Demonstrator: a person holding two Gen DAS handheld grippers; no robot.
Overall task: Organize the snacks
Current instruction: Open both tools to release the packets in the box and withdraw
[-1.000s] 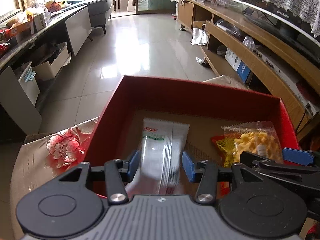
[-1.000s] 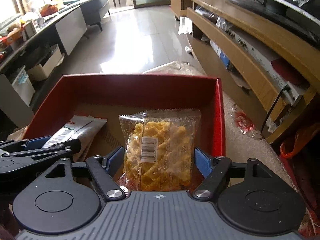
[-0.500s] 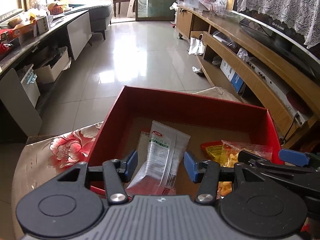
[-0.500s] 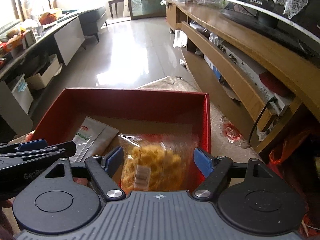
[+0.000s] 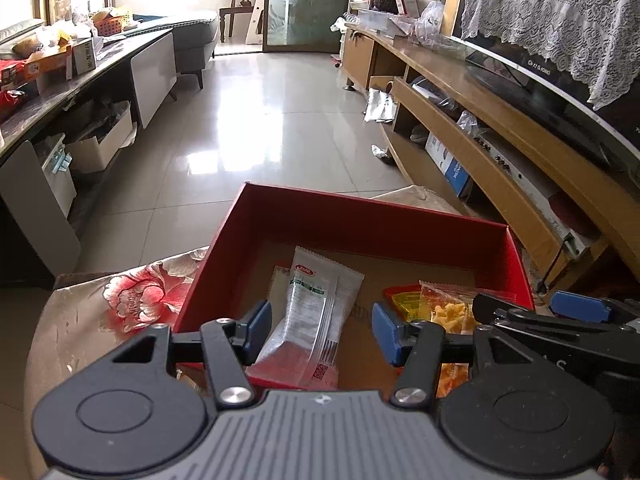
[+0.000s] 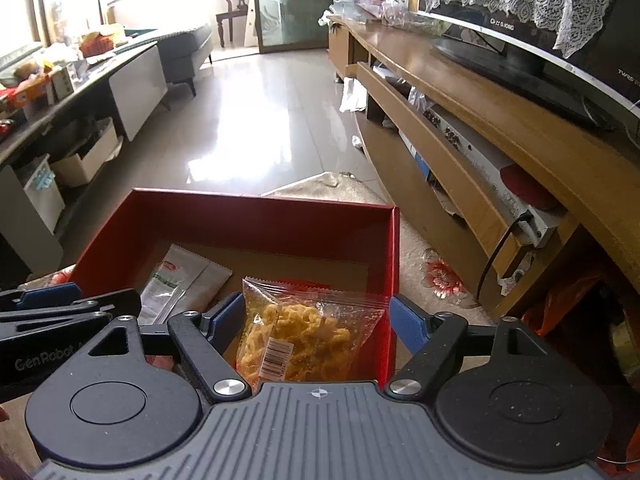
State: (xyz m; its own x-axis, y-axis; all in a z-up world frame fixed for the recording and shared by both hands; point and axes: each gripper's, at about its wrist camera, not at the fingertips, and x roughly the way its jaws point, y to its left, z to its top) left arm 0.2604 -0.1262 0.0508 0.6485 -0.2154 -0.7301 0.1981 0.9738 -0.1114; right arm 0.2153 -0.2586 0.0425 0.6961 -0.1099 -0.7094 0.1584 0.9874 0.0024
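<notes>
A white foil snack sachet with green print [image 5: 320, 304] lies in the left half of an open red cardboard box with a brown floor [image 5: 360, 220], its long axis running from lower centre of the left wrist frame up and slightly left, red-logo end toward the far wall of the box. To its right, a clear plastic bag of yellow twisted crisps [image 6: 304, 332] rests in the right half, its long axis running near to far in the right wrist frame, crimped top edge farthest and barcode label nearest, beside the box's right wall. Both tools angle downward over the near edge of the box, side by side. The left gripper [image 5: 322, 330] has its 2 blue pads opening, the sachet between them with a visible gap at the right pad; contact at the left pad cannot be told. The right gripper [image 6: 316, 320] is spreading too, its pads flanking the crisp bag without visibly pressing it. The box sits on a beige cloth with red flowers [image 5: 132, 296], lower left of the left wrist frame.
</notes>
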